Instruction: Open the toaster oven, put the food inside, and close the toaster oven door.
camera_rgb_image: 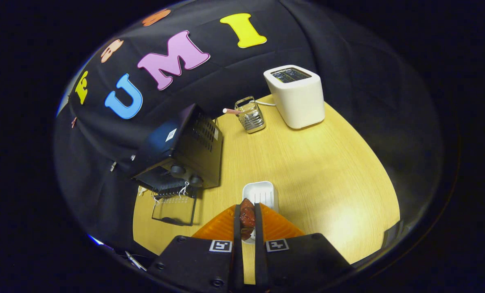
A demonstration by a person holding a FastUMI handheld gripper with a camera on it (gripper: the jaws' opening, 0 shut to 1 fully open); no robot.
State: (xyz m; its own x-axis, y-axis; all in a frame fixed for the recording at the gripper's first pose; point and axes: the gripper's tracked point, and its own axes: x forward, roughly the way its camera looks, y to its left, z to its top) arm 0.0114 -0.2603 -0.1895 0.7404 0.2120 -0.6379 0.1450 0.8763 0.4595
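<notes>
**Food clamped in the claw above the white tray, oven door down**

A dark reddish-brown, glossy lump of food is held between the two fingers of the gripper at the lower centre of the frame. Both fingers are pressed against its sides, so the claw is clenched on it. The long axis of the lump runs along the fingers, from the gripper body outward, and its far end pokes just past the fingertips.

Directly beyond and beneath the held food, a small white rectangular plastic tray is seen on the pale wooden round table; its long axis follows the same line as the fingers.

To the left of the tray, in the centre-left of the frame, a black metal toaster oven stands with its glass door folded down flat toward the near edge of the table. Two round knobs are seen on its right front, and the opening faces the lower left.

At the upper centre, a small wire rack stands beside a white boxy toaster near the table's far edge.

A wide stretch of bare wood is left open to the right of the gripper, bounded by the curved table edge.
</notes>
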